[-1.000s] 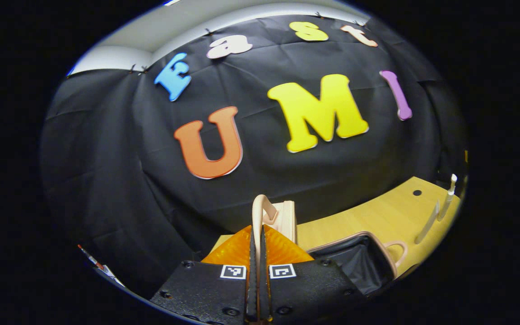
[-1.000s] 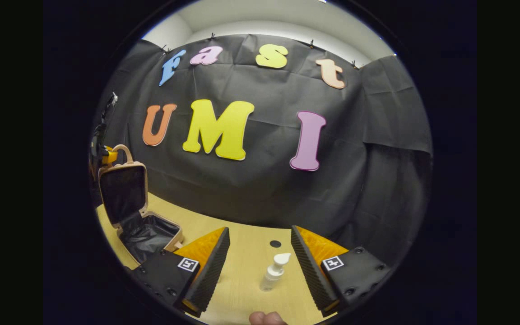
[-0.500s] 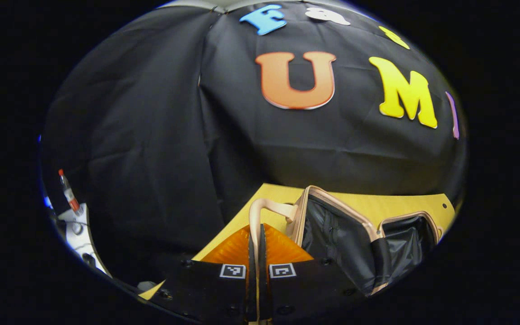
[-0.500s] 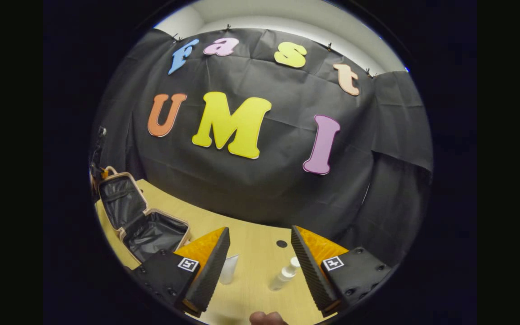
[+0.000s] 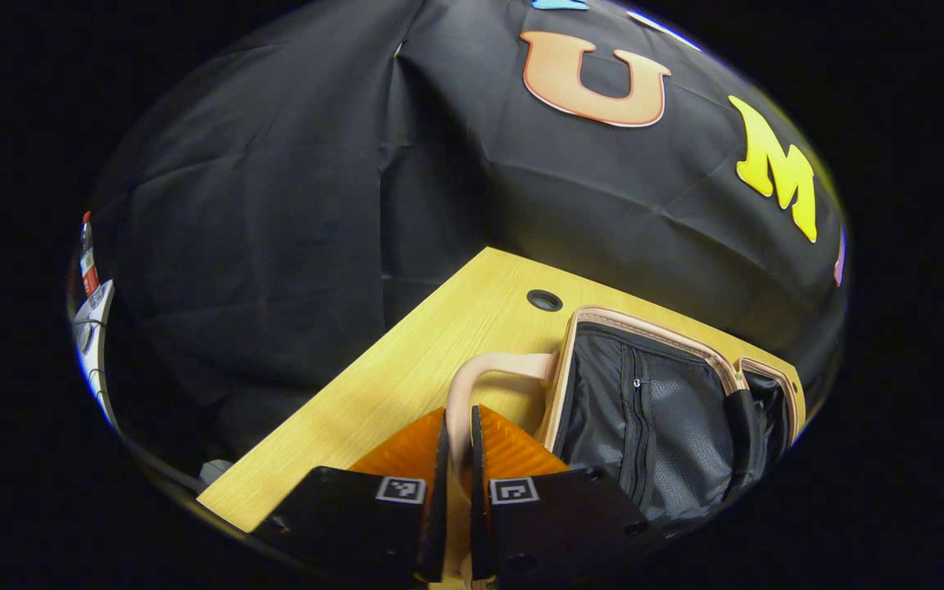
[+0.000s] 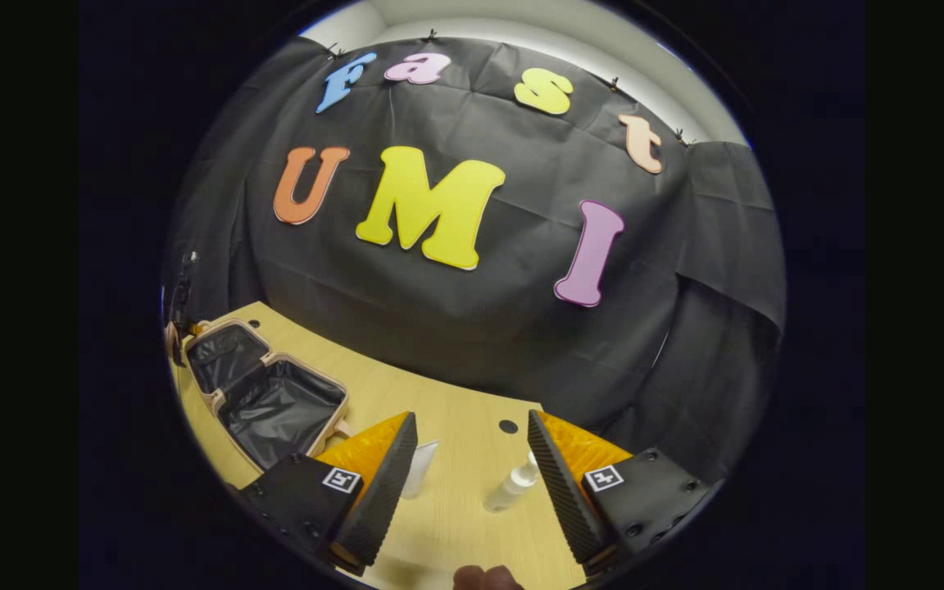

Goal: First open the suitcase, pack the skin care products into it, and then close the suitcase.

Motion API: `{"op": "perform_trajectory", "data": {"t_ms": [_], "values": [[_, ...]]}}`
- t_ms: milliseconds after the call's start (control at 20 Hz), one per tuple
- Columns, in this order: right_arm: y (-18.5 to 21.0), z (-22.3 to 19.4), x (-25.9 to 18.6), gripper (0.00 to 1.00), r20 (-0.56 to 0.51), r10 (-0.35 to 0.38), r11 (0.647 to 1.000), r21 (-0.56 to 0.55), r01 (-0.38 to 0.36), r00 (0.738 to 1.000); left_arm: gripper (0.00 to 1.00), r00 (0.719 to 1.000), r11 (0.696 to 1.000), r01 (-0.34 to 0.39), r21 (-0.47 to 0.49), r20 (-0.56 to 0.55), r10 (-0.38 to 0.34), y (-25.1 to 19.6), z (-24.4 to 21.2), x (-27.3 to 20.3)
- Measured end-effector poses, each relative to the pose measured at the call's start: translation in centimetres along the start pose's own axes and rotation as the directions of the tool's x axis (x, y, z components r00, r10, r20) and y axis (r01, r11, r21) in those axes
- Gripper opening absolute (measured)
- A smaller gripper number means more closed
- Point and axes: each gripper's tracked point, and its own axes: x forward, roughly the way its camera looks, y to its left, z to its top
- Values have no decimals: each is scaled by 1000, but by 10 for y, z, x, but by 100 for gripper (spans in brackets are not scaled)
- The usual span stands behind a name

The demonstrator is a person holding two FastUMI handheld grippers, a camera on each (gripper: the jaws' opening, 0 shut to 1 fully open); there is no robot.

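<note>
In the left gripper view, my left gripper [image 5: 456, 414] is shut on the beige handle [image 5: 488, 369] of the suitcase lid [image 5: 644, 410], which lies back almost flat with its black mesh lining facing up. The right gripper view has the open suitcase [image 6: 275, 406] on the table's left, its lid [image 6: 222, 352] farther away. My right gripper [image 6: 472, 418] is open above the table. A white spray bottle [image 6: 511, 490] stands between its fingers, apart from both. A white tube [image 6: 419, 467] lies just beside the left finger.
The wooden table [image 5: 406, 352] has a round cable hole [image 5: 544, 300] close to the lid, and its left edge runs diagonally beside the black cloth. A second hole [image 6: 508, 426] lies beyond the bottle. A fingertip [image 6: 484, 578] shows at the bottom edge.
The left gripper has swung the lid by its handle from upright back and down, close to the tabletop. The right gripper has stayed open over the bottle and tube, shifting only slightly.
</note>
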Motion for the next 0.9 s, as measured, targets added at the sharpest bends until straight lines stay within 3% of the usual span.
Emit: {"op": "perform_trajectory", "data": {"t_ms": [50,100,200,350,650,900], "values": [[-1,-1,-1,81,-3,0,1000,9,0,1000,20,1000,1000,-17,22,-1,17,4,0,3],[-2,-3,-1,80,-7,-2,1000,18,2,1000,13,999,999,-32,44,-1,32,5,3,2],[-4,-7,-1,80,-12,-3,999,40,3,1000,52,998,998,-56,42,22,56,1,16,-14],[-7,-19,2,80,-41,6,993,117,-1,999,97,995,1000,16,-2,95,-16,-54,39,-61],[-36,-41,-1,80,-57,15,981,194,-4,998,98,952,983,99,155,271,-139,-189,66,-166],[-71,-70,-4,80,-71,44,973,229,-26,997,98,928,948,197,250,265,-263,-315,31,-242]]}}
